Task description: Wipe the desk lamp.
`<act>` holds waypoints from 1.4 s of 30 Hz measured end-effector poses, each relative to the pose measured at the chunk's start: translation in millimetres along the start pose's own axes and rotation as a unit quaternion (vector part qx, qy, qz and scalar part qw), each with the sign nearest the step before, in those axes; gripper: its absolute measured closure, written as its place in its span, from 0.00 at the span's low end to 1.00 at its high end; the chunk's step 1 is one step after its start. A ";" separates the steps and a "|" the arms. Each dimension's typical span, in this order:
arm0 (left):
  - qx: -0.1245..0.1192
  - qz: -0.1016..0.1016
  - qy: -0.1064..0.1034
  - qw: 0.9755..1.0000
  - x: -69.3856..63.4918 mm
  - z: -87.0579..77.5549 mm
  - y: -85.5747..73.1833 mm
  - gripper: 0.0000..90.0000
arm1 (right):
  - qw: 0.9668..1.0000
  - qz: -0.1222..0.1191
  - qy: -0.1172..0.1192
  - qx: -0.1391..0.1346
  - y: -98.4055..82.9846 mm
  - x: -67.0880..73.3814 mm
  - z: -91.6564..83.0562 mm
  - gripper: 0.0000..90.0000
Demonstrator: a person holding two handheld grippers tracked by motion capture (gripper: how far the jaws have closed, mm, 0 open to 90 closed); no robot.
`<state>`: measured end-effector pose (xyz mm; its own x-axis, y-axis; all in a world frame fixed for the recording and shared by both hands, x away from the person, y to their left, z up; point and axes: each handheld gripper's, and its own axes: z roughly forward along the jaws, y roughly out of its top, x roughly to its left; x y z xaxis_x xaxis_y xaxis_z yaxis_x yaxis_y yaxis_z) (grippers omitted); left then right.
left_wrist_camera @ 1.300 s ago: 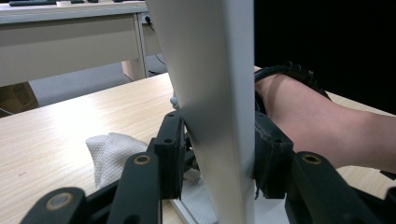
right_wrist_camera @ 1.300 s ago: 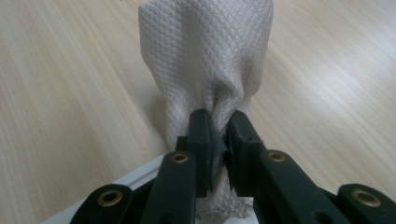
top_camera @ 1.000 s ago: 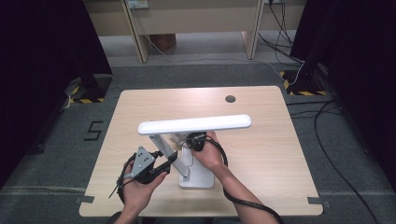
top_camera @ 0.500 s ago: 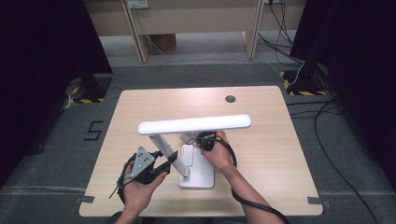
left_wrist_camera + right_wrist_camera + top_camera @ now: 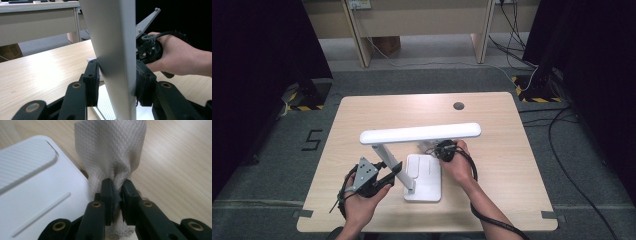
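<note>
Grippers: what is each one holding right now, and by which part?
Left gripper clamps the lamp's upright arm. Right gripper pinches a bunched cloth at its gathered middle.

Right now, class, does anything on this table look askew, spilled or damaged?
Nothing stands out. The white desk lamp stands upright on the table, its arm clamped by the left tool. The right tool pinches a bunched cloth beside the lamp's base. No spills show.

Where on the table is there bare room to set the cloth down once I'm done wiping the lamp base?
The wood right of the lamp base, out to the table edge, is bare. So is the far strip beyond the lamp head, apart from a dark hole. It is crowded near the front, where the left claw clamps the lamp arm.
</note>
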<state>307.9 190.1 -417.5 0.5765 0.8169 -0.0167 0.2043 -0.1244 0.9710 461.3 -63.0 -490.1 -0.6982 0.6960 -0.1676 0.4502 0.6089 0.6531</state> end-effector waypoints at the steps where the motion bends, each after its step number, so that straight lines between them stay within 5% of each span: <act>1: 0.000 0.000 0.000 1.000 0.0 -0.1 0.0 0.67 | 1.000 0.001 -0.001 0.001 -1.4 -0.9 0.0 0.91; 11: 0.000 -0.001 0.001 1.000 -0.4 -0.4 -0.4 0.67 | 1.000 0.014 -0.021 0.012 -16.3 -16.1 -8.3 0.91; 20: 0.001 0.000 0.003 1.000 -1.7 -1.2 -0.7 0.67 | 0.995 0.052 -0.077 0.024 -37.4 -40.4 -17.9 0.86; 26: -0.001 -0.004 -0.001 1.000 -1.5 -1.9 -1.2 0.67 | 0.994 0.074 -0.083 -0.003 -36.7 -37.5 -33.0 0.56; 30: 0.000 -0.003 -0.001 1.000 -1.4 -2.3 -1.2 0.66 | 0.992 0.070 -0.094 -0.043 -32.5 -24.5 -61.8 0.52; 34: 0.000 -0.004 -0.002 1.000 -1.2 -2.9 -1.4 0.66 | 0.997 0.044 -0.040 -0.058 -41.0 7.2 -83.7 0.53; 35: 0.001 -0.004 -0.002 1.000 -1.3 -2.8 -1.3 0.66 | 0.998 0.037 -0.007 -0.053 -47.0 19.4 -86.0 0.53; 38: 0.001 -0.004 0.000 1.000 -2.0 -2.6 -0.9 0.66 | 0.997 0.021 0.064 -0.041 -62.1 47.8 -85.1 0.52; 42: 0.001 -0.007 -0.001 1.000 -1.6 -2.9 -1.3 0.67 | 0.995 -0.002 0.099 -0.023 -73.8 72.0 -81.2 0.49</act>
<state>304.4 190.5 -418.1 0.5747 0.8178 -0.0302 0.2139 -0.1145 0.9701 332.6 -88.7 -490.4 -0.7974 0.6029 -0.0243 0.4249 0.5897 0.6868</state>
